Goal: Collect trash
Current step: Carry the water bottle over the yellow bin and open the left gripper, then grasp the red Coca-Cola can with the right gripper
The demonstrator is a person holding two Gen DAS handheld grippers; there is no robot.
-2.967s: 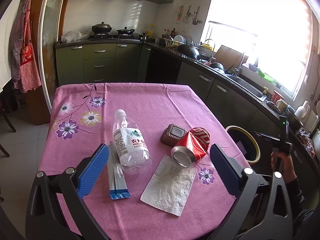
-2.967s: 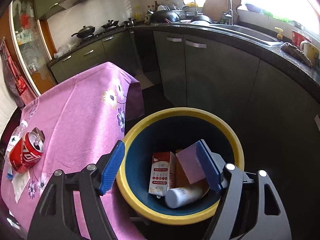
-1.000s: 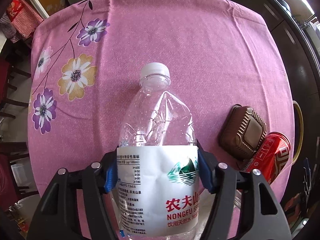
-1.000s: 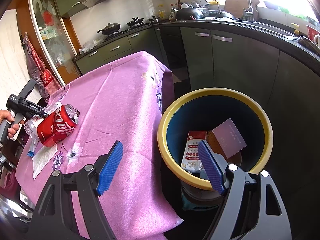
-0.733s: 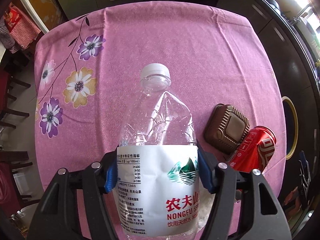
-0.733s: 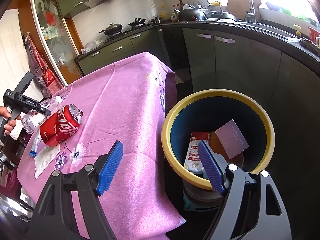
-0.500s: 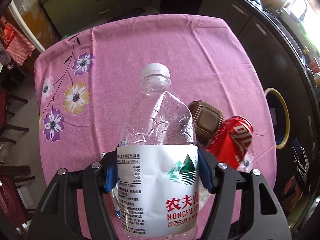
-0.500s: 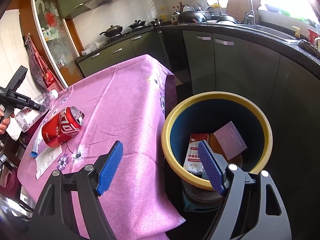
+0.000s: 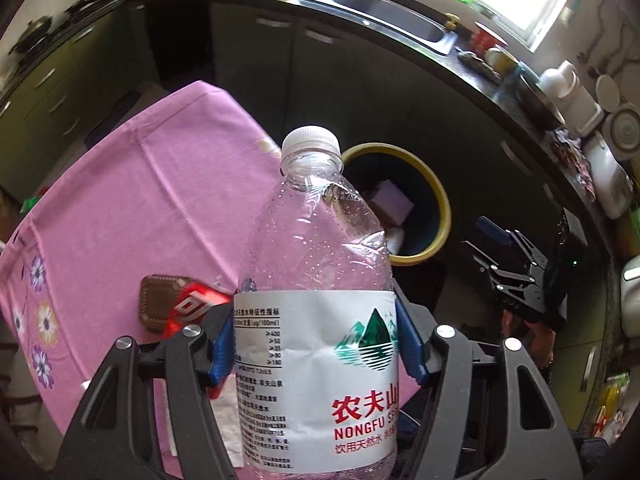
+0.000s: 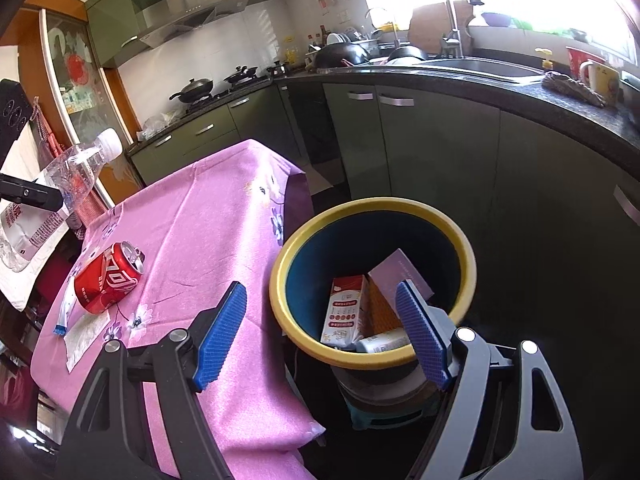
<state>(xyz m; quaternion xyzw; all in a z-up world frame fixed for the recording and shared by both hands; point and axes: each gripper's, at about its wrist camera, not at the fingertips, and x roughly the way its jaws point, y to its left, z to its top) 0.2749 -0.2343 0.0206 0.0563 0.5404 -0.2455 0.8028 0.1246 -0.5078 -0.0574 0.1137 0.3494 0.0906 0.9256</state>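
The left gripper [image 9: 316,344] clamps a clear plastic water bottle [image 9: 316,320] by its white label, cap pointing forward, lifted above the pink-clothed table [image 9: 132,208]. Ahead of it, past the table's edge, stands a yellow-rimmed bin [image 10: 376,280] holding a white carton, a purple box and a small bottle. Below the gripper to its left lie a red can [image 10: 106,278], a brown container [image 9: 158,300] and a white napkin [image 10: 84,338] (near the cloth's edge). The right gripper [image 10: 320,336] hangs wide open and empty, just before the bin's rim, with dark cabinets beyond.
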